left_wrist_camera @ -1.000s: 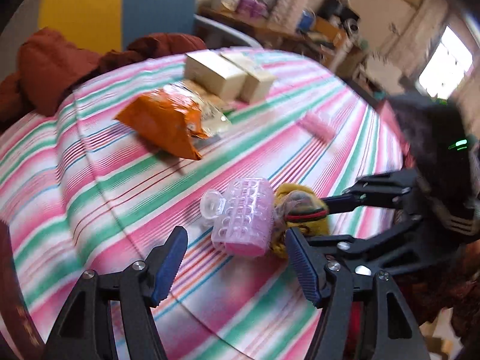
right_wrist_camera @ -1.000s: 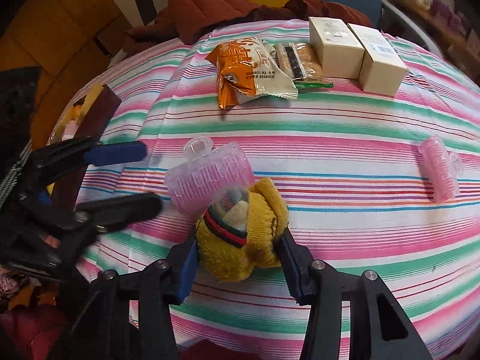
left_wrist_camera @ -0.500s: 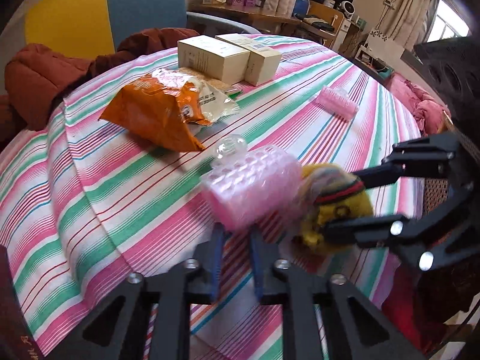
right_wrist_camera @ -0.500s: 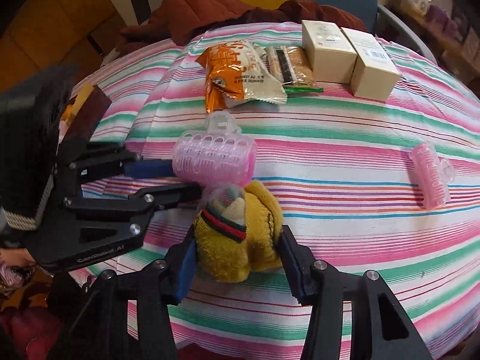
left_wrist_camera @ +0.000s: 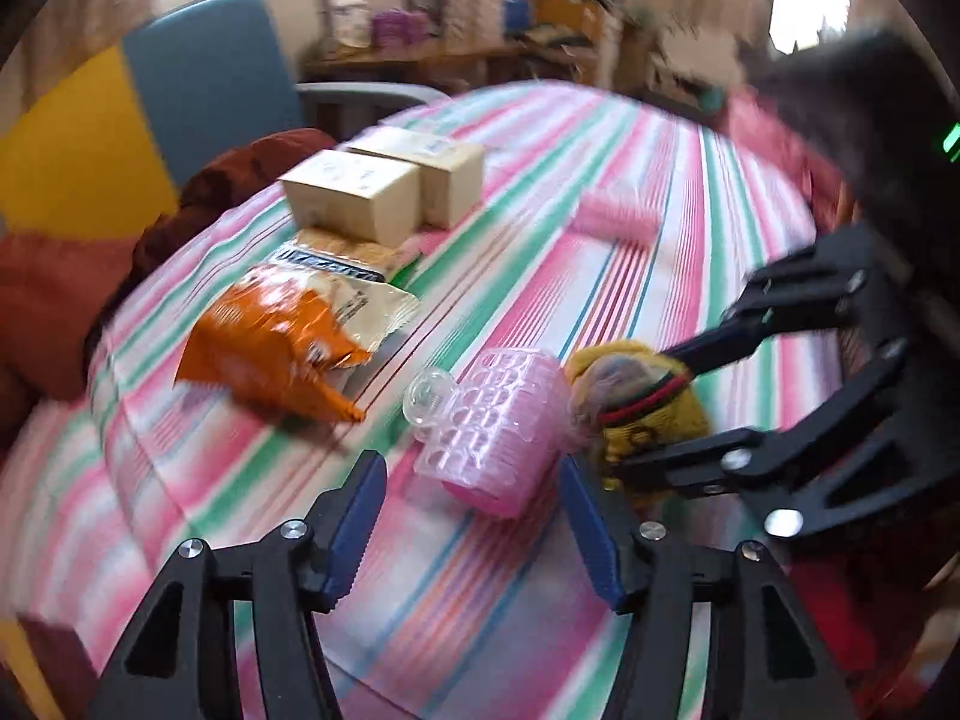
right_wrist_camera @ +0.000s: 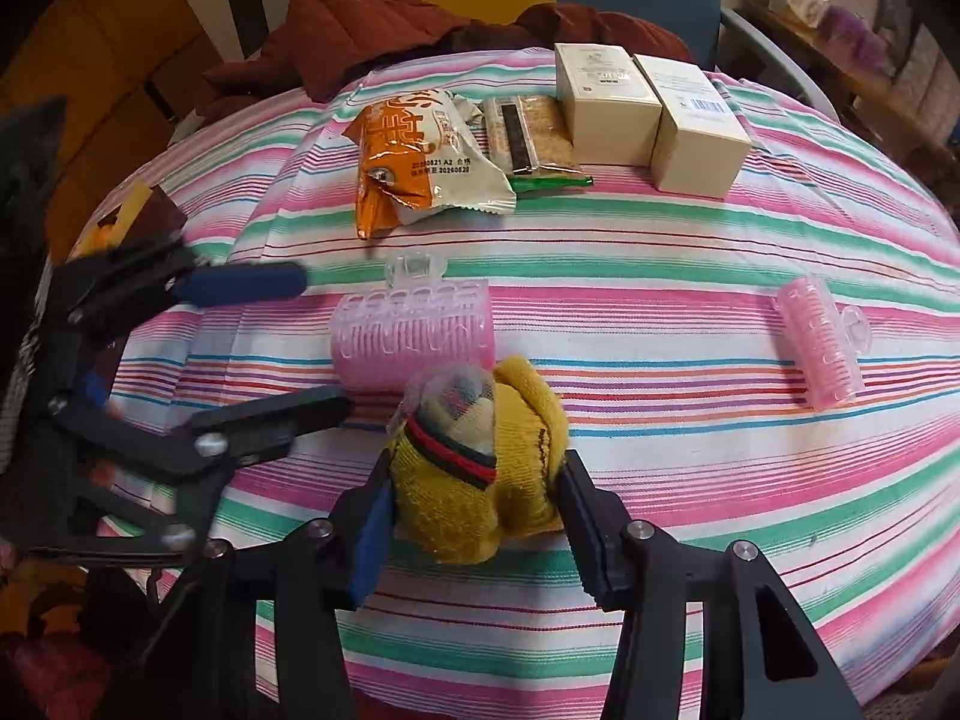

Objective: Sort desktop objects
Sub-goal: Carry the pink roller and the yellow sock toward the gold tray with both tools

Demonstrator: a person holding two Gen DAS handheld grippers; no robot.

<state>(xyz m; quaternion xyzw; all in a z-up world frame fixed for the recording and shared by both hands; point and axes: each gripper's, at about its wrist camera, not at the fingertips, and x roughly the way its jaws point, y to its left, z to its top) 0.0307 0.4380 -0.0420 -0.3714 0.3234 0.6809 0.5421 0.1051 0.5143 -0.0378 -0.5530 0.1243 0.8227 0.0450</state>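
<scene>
**Right wrist view: sock pinched, roller between spreading jaws**

A rolled yellow sock is pinched between the pads of the right gripper, low on the striped tablecloth. Touching the sock, a pink hair roller lies on the cloth between the opening jaws of the left gripper, untouched by either pad. Farther off, a second roller, two snack packets and two boxes are seen.

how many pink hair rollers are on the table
2: one hair roller lies just behind the yellow sock, the other hair roller far right on the striped cloth. None seem hidden.
</scene>
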